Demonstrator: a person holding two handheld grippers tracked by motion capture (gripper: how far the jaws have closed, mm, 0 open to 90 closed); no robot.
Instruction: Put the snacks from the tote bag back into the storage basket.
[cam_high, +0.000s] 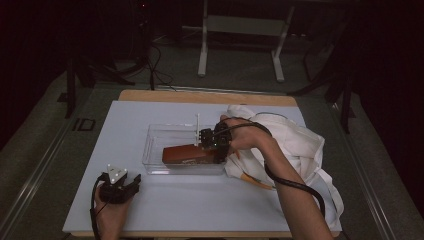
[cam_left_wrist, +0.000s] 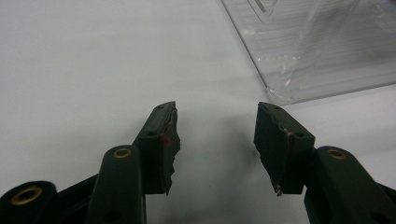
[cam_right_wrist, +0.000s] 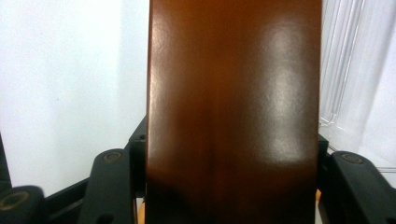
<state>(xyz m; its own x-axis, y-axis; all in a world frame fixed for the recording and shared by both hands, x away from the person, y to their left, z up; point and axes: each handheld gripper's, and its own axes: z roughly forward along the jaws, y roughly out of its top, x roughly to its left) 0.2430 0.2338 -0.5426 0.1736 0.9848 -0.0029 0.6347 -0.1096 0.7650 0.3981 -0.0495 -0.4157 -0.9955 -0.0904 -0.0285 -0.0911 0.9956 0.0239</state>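
Right gripper view: fingers clamp the brown block between them; left gripper gapes wide.

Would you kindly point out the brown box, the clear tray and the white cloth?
Brown box (cam_high: 187, 155): high view, its top face.
Clear tray (cam_high: 159, 131): high view, its far-left rim.
White cloth (cam_high: 300, 140): high view, its middle folds.

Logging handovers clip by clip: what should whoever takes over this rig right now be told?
Right gripper: shut on the glossy brown rectangular block, one end gripped between its fingers, the block inside the clear plastic rectangular bin.
Left gripper: open and holding nothing, low over the white table sheet near the bin's corner.
Crumpled white cloth lies right of the bin.
Left to do: whether the block is going in or coming out cannot be told.
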